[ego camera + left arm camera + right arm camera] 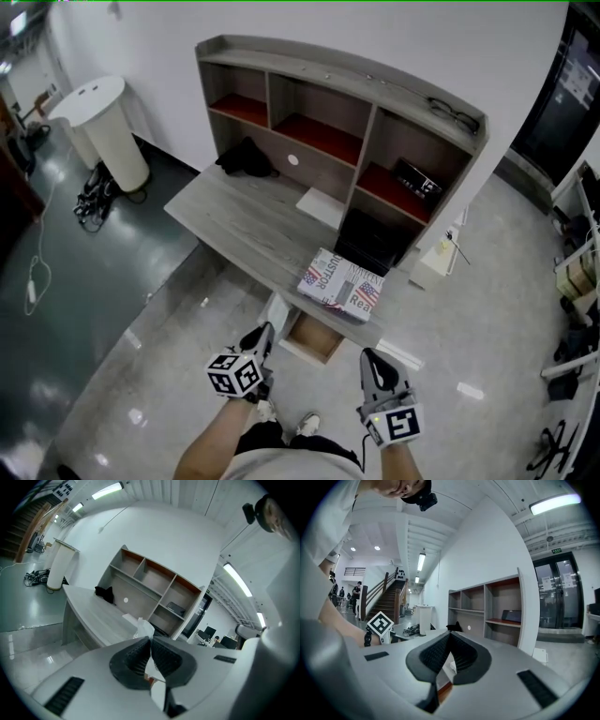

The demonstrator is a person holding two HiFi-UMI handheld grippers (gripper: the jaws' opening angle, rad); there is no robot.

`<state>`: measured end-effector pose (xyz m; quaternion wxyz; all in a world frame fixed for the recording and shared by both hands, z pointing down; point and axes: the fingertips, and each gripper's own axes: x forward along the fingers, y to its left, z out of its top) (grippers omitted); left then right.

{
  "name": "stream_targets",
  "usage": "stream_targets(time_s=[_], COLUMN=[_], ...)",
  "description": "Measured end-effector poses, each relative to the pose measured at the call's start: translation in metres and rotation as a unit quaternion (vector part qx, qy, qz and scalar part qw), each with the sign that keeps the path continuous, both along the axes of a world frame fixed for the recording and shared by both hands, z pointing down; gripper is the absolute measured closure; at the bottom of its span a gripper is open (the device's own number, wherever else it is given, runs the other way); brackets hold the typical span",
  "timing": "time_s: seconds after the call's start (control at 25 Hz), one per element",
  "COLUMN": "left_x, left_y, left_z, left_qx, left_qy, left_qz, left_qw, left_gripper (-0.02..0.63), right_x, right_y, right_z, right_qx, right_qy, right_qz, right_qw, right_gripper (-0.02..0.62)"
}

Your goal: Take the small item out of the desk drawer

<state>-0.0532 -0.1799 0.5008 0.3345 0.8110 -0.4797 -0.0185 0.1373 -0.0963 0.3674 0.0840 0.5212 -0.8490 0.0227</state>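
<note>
Closest to us, the left gripper [265, 331] and the right gripper [369, 357] hang side by side, each pointing forward at the open drawer [314, 339] that juts from under the front edge of the desk [239, 220]. We read this stance as a pause in front of the opening. The tools flank the drawer, the left one just beside its left corner and the right one off its right side, so either can dip in.

Both pairs of tongs are pressed together at the tips, as each gripper's own view shows. Past the left tips a white crumpled bit [143, 628] shows. We cannot tell whether it is nipped between them or merely lies on the desk beyond.

As for the small item, we cannot pick it out. What shows of the drawer's inside is plain brown wood, and its back is tucked under the desk top, beneath the stack of books [342, 284]. If the item is in there, we judge the jaws must spread before any reach.
</note>
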Motion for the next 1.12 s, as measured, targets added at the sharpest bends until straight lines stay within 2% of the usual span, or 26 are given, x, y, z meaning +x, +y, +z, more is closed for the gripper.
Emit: stream_targets(time_s=[0.32, 0.64, 1.12], left_x=[-0.001, -0.023, -0.062], left_y=[-0.009, -0.01, 0.008], left_z=[-0.062, -0.115, -0.199], left_qx=[0.056, 0.109, 0.195], left_qy=[0.028, 0.053, 0.086], left_qz=[-0.004, -0.025, -0.046], left_qw=[0.9981, 0.9923, 0.976], left_gripper=[0.584, 0.584, 0.584], right_x=[0.007, 0.003, 0.012], right_y=[-0.005, -0.003, -0.006], right_z=[-0.034, -0.05, -0.092], right_qx=[0.03, 0.045, 0.091], right_qy=[0.002, 0.008, 0.008], right_qz=[0.007, 0.002, 0.018], right_qw=[1.0, 0.999, 0.996], right_gripper=[0.574, 0.574, 0.574])
